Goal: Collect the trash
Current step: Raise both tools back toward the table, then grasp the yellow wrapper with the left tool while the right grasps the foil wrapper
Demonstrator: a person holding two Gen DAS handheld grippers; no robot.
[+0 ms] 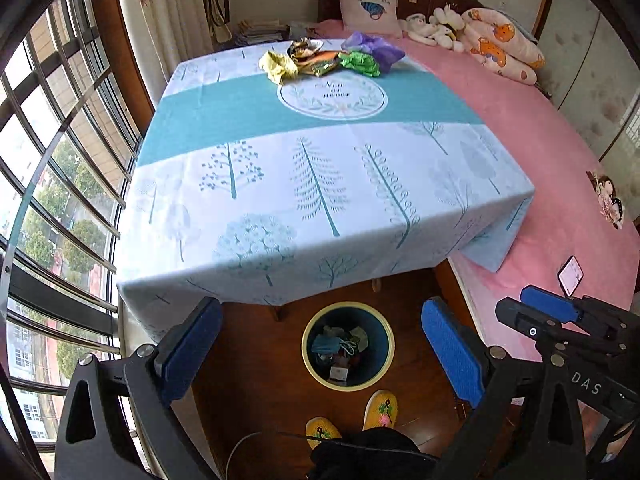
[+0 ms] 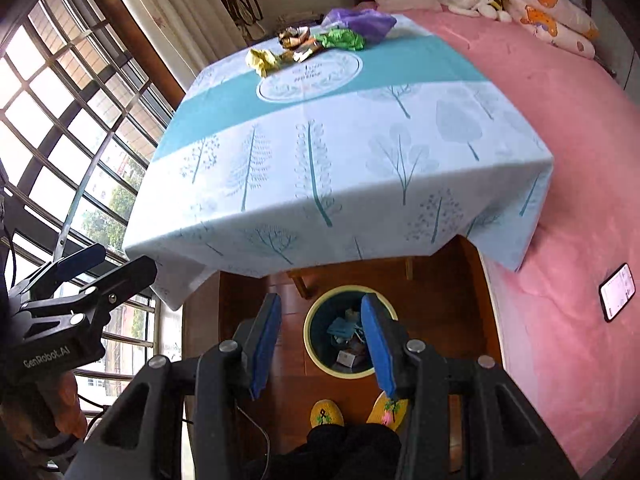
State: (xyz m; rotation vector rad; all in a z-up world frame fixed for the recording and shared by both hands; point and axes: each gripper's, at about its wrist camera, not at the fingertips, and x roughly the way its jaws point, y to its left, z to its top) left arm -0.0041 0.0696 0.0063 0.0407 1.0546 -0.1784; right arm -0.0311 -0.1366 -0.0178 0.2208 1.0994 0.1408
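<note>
Several crumpled pieces of trash lie at the table's far end: a yellow wad (image 1: 277,65) (image 2: 262,60), brown and gold wrappers (image 1: 314,58) (image 2: 298,45), a green wad (image 1: 360,63) (image 2: 344,39) and a purple bag (image 1: 374,46) (image 2: 362,22). A blue bin with a cream rim (image 1: 348,346) (image 2: 347,332) stands on the floor under the table's near edge and holds several scraps. My left gripper (image 1: 320,350) (image 2: 86,270) is open and empty above the bin. My right gripper (image 2: 320,342) (image 1: 536,312) is open and empty above the bin.
The table (image 1: 320,184) wears a white and teal tree-print cloth. A pink bed (image 1: 560,152) lies to the right with pillows, soft toys and a phone (image 1: 570,274). A barred window (image 1: 52,184) runs along the left. The person's yellow slippers (image 1: 380,410) stand near the bin.
</note>
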